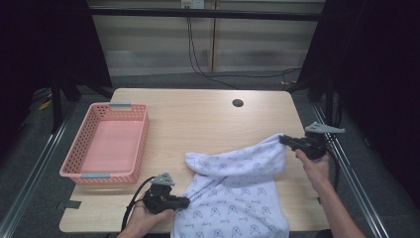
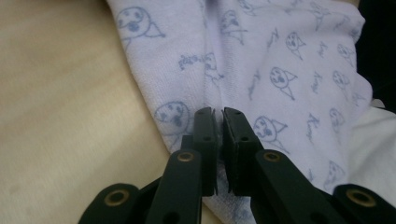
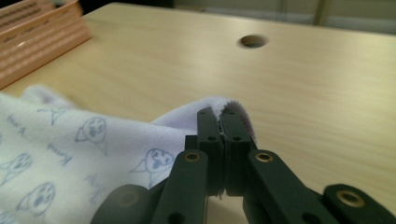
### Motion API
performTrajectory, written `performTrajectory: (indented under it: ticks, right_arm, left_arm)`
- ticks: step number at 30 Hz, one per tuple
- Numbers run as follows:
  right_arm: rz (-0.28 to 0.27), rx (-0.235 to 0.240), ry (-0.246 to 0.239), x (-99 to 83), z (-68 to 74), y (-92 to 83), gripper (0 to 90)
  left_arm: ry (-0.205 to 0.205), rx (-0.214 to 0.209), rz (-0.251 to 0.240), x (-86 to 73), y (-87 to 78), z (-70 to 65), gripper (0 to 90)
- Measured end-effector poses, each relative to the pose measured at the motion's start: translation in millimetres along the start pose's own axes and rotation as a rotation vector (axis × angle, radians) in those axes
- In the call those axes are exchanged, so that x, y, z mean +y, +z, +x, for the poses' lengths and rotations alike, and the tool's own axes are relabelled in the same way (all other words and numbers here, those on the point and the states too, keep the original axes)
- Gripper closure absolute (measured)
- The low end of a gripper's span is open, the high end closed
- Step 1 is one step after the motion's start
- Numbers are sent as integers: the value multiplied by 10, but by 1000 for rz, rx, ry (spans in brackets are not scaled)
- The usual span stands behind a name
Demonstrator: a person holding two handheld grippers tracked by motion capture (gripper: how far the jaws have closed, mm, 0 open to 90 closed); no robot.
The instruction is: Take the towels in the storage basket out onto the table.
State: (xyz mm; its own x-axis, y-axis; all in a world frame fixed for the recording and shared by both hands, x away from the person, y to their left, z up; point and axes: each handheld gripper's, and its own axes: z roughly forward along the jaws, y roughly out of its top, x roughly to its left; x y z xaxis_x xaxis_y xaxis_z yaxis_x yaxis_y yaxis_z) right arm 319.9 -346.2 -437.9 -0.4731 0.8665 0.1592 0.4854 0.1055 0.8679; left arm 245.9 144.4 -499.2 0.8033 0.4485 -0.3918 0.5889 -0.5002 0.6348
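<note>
One towel (image 1: 237, 191), long axis near-to-far.

The towel (image 1: 233, 198) runs off the high view's bottom edge (near basket (image 3: 42, 28) blurred).

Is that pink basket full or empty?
Empty: the pink basket shows only its bare bottom, and the cloth lies outside on the table.

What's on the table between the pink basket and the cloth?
Nothing. In the high view, bare wooden table runs from the basket to the cloth.
</note>
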Motion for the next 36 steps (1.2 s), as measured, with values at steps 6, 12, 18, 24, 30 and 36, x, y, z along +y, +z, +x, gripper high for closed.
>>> performTrajectory:
  ticks: [6,12,18,24,30,36]
  right_arm:
    - [-1,-43,35,-140,-185,-117,890]
    - [15,13,22,-187,-81,-31,890]
    - [15,39,18,-194,-56,0,889]
    - [23,59,12,-212,-43,8,888]
    - [44,87,2,-226,-13,53,888]
    - [41,98,3,-223,0,34,889]
  left_arm:
    - [-30,-46,-68,-56,-139,-27,779]
    - [-98,-11,-219,260,-129,204,746]
    - [-157,62,-262,546,91,585,703]
    - [-187,93,-254,644,281,768,560]
    - [-178,106,-260,770,443,788,444]
    - [-105,79,-334,857,408,679,868]
